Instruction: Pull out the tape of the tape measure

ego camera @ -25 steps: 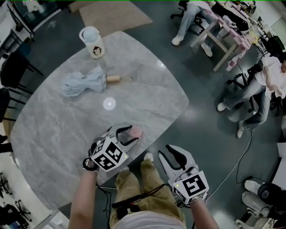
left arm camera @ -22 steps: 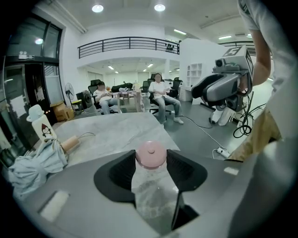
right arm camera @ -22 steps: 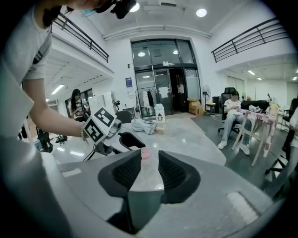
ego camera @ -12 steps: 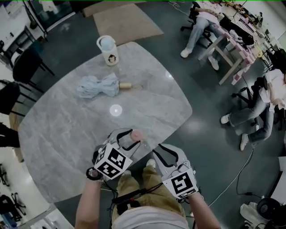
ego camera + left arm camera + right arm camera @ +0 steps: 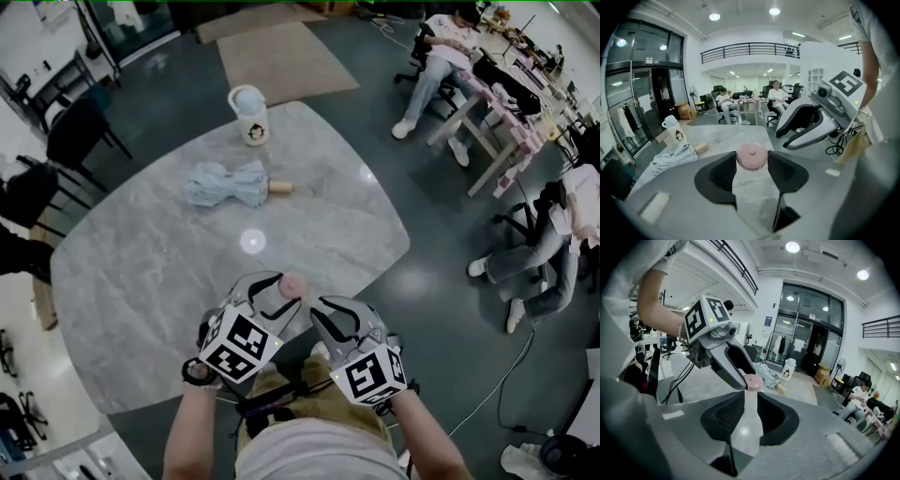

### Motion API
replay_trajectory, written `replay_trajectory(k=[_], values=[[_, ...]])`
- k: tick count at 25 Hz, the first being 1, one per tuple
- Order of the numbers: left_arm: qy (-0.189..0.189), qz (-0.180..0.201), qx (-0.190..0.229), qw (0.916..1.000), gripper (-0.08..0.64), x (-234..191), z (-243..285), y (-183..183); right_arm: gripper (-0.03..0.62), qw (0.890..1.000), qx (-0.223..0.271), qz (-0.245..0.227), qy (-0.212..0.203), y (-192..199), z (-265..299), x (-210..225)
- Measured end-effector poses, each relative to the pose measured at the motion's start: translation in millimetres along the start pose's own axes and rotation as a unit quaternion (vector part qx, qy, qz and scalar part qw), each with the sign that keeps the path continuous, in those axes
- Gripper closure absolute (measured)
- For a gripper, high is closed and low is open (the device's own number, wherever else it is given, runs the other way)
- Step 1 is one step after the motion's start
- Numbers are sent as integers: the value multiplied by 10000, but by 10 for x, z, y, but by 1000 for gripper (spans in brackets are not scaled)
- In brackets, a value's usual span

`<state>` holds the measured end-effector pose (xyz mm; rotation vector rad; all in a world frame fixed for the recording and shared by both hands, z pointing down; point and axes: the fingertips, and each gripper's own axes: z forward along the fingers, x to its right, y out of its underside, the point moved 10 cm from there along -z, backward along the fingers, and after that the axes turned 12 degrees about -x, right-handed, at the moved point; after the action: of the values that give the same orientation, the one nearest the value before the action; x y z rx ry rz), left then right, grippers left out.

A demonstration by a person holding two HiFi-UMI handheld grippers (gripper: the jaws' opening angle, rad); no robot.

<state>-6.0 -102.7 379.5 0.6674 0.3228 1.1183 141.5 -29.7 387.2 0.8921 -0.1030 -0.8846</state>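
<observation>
Left gripper: your jaws clamp the pink tape measure by its sides, above the near edge of the table.
Right gripper: your jaws have just been closing; a narrow gap remains, with nothing between the pads.
Tape measure position: just ahead of the right gripper's jaw tips.
Far table: folded umbrella, then bottle.

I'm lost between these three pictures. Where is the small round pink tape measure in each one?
Head view: the small round pink tape measure sits low centre, gripped by the left gripper.
Left gripper view: tape measure dead centre, pinched between the two dark jaws.
Right gripper view: tape measure just above centre, at the left gripper's tip.
Shared landmark: the white cartoon-face bottle, visible in all three.
</observation>
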Motion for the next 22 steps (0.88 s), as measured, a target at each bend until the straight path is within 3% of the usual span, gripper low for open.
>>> replay_trajectory(k=[11,22], values=[[-15,118,77,9999,331,61,-133,4,531,9987,9,-514,-69,-104,124,-89],[-50,328,-8,9995,333,96,-104,-23,586,9966,-28,-814,-76,-121,130,-93]])
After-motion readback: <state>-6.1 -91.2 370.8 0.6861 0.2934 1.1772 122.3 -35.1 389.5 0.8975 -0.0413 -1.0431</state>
